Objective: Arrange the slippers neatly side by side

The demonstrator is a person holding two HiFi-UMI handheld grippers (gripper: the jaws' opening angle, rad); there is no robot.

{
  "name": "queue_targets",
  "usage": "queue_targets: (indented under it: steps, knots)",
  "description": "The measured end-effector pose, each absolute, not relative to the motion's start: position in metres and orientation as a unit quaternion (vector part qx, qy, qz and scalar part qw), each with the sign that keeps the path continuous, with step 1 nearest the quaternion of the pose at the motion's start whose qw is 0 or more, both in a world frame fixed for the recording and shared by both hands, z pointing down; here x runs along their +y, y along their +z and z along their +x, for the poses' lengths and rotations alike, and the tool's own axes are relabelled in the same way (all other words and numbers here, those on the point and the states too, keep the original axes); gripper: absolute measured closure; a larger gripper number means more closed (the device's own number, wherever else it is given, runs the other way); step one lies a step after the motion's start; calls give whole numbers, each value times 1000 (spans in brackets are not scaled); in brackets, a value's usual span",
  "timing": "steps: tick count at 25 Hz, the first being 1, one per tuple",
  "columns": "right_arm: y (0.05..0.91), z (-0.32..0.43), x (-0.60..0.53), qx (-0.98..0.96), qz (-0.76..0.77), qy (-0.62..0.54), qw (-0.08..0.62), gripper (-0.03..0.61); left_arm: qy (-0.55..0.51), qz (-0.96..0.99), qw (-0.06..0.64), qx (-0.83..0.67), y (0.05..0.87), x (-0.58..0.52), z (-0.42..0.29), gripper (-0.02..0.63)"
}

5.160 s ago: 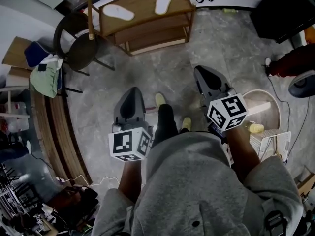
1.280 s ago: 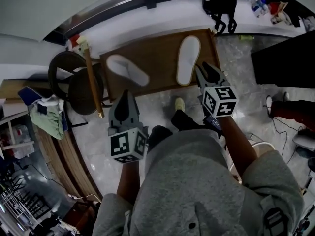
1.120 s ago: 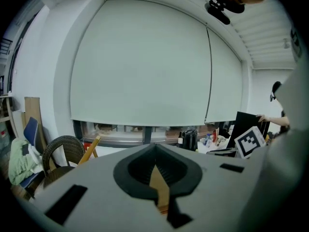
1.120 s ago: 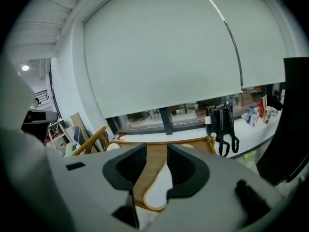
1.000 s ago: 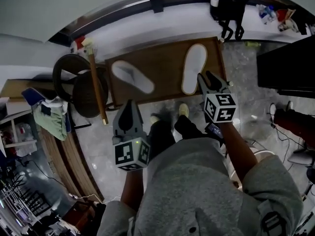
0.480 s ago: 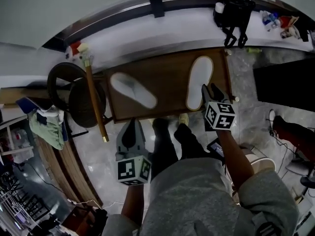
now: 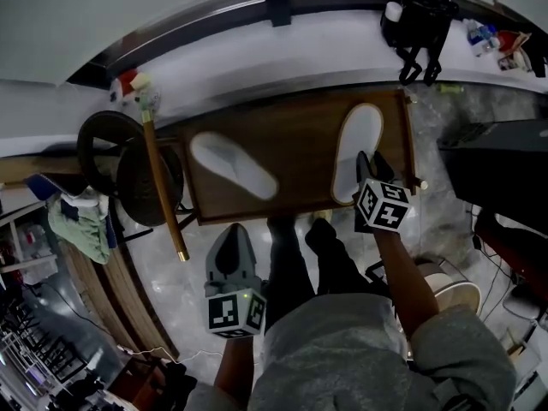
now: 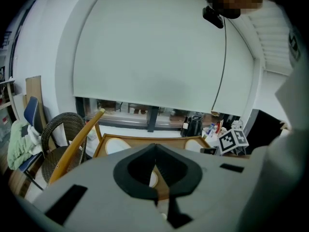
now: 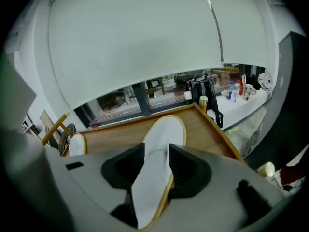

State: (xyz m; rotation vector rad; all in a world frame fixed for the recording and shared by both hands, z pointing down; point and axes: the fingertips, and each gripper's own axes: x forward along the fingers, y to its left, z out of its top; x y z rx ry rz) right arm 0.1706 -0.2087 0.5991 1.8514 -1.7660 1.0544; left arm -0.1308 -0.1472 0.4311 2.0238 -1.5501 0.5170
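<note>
Two white slippers lie apart on a wooden shelf top (image 7: 300,148). The left slipper (image 7: 233,164) lies askew; the right slipper (image 7: 360,135) lies nearly straight. My right gripper (image 7: 366,163) is at the right slipper's heel. In the right gripper view its jaws (image 9: 155,151) have just been opening and stand wide on either side of that slipper (image 9: 164,129), not pressing on it. My left gripper (image 7: 231,231) hangs in front of the shelf's near edge, shut and empty (image 8: 154,151), with the left slipper (image 8: 116,144) beyond it.
A dark wicker chair (image 7: 128,165) and a leaning wooden stick (image 7: 163,191) stand left of the shelf. A black bag (image 7: 418,24) sits on the sill behind. The person's legs (image 7: 295,247) are between the grippers. A dark cabinet (image 7: 505,169) is at the right.
Both grippers have come down and forward toward the shelf. The right gripper has moved from beside the right slipper to over its heel, jaws wider. The slippers have not moved.
</note>
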Motion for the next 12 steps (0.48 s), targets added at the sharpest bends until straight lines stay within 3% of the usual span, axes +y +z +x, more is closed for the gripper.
queue_targets:
  steps: [10, 12]
  knots:
    - [624, 171, -219, -585, 678, 405, 184, 419, 197, 743, 274, -577, 439, -141, -135, 598]
    - [629, 174, -217, -573, 685, 404, 198, 483, 195, 743, 273, -579, 440, -141, -136, 598]
